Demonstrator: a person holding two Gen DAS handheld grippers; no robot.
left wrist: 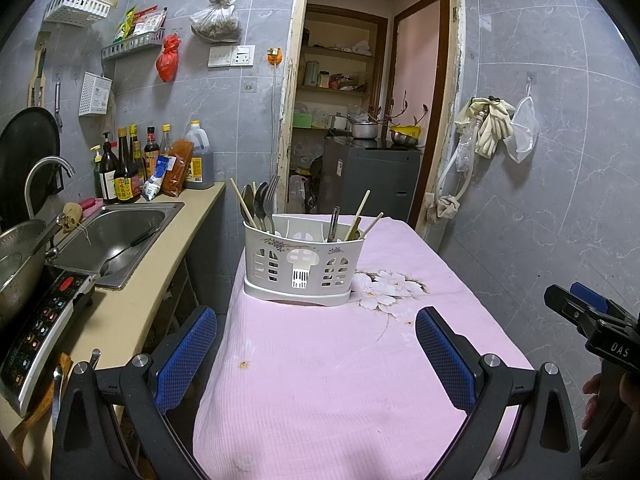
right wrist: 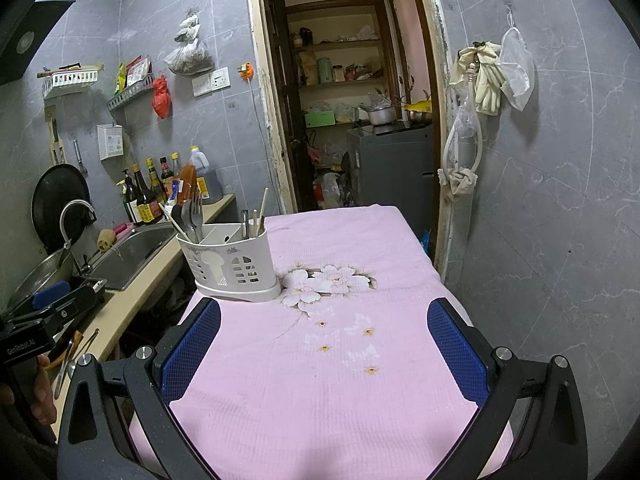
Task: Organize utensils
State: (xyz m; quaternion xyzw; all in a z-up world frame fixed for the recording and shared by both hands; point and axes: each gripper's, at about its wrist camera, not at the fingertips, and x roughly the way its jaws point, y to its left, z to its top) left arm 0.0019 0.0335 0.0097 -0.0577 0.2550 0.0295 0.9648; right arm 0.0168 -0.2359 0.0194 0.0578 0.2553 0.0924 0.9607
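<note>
A white plastic utensil caddy [left wrist: 304, 266] stands on a pink flowered tablecloth [left wrist: 340, 360]; in the right wrist view the caddy [right wrist: 230, 270] is at the cloth's left edge. Its left compartment holds spoons and a fork [left wrist: 262, 204] with a chopstick. Its right compartment holds chopsticks [left wrist: 360, 214] and a metal-handled utensil [left wrist: 334, 224]. My left gripper [left wrist: 316, 356] is open and empty, held above the near cloth, short of the caddy. My right gripper [right wrist: 324, 360] is open and empty over the cloth, to the right of the caddy.
A counter on the left carries a steel sink [left wrist: 116, 240], a faucet [left wrist: 44, 176], sauce bottles [left wrist: 128, 168], an induction cooker [left wrist: 44, 332] and loose utensils [right wrist: 70, 356] near its front edge. An open doorway [left wrist: 360, 100] lies behind the table. The grey tiled wall is on the right.
</note>
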